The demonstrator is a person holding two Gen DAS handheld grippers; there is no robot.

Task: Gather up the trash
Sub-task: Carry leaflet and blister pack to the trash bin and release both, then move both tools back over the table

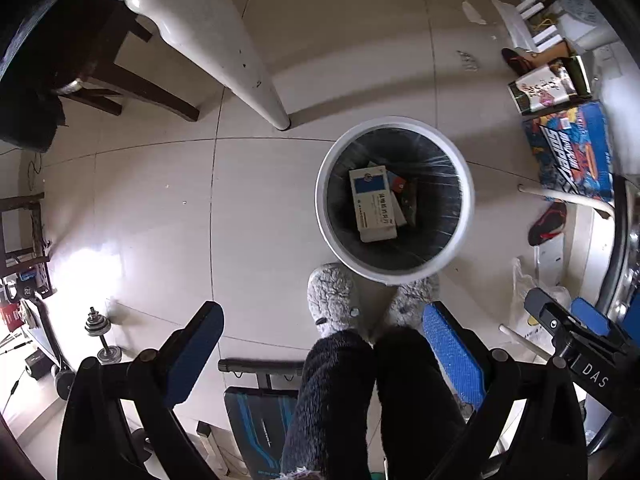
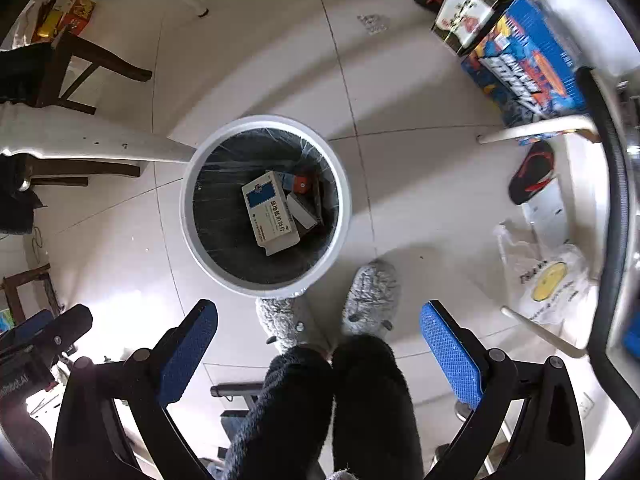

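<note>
You are looking straight down at the floor [image 1: 160, 208] with both tools. Your left gripper [image 1: 322, 336] has its jaws spread wide, and nothing is between them. Your right gripper [image 2: 318, 334] is the same: jaws wide apart, nothing held. In the left view you can also see part of the right tool at the lower right edge.

The bin [image 1: 394, 200] stands on the floor, right in front of your feet. It is round and white, with a dark bag inside. The trash is at the bottom of it. A white box [image 1: 372, 204] with a blue patch lies on top, flat and a bit turned. Beside it sits a small red box [image 2: 301, 185], and there are some more small boxes tucked by its side. I cannot tell what those are.

Your grey fluffy slippers [image 2: 370, 296] touch the near edge of the bin. Your dark fuzzy trouser legs [image 2: 332, 404] fill the space between the jaws in both views.

A white desk leg [image 1: 240, 64] comes down just beside the bin. A dark chair [image 1: 116, 80] stands further off. A big blue box [image 2: 520, 60] lies on the floor, well apart from the bin, with a black and red shoe [image 2: 534, 172] near it. A clear plastic bag [image 2: 548, 280] with a yellow circle lies on the floor by your right side. A small dumbbell [image 1: 102, 336] sits on the floor on your left.
</note>
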